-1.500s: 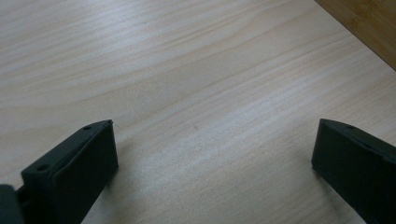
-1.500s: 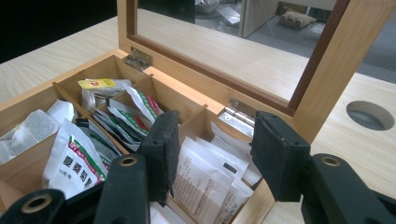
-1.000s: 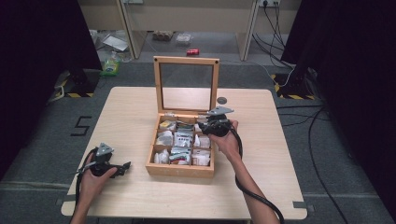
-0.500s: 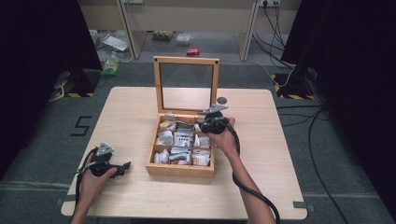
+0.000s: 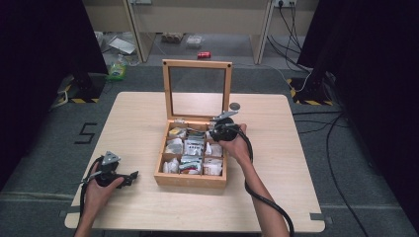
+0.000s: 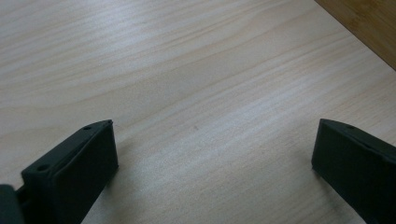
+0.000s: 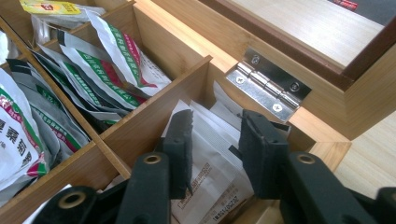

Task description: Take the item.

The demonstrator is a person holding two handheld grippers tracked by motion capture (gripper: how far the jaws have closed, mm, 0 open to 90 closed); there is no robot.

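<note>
Both tongs are working at this table, so I am starting with the one on my left. I am resting my left gripper on the table, near its front left edge and well apart from the wooden box. Looking along it in the left gripper view, its jaws are standing wide apart, released, with bare pale wood between them and nothing in their grasp; a darker strip of the box's wall is showing at the top right corner.

Moving right, the wooden box is sitting near the middle of the table with its glass-paned lid standing upright at the back. Its compartments are holding sachets: silver and green-and-red ones in the middle cells, a yellow one farther off.

Farther right, I am holding my right gripper over the box's back right compartment, just in front of the metal hinge. Its jaws have just been closing, and they are now dipping into that cell on either side of the white sachets standing there. The left pad is lying against the packets; I cannot tell whether both pads are pressing yet, so I am not calling it a firm grasp.
</note>
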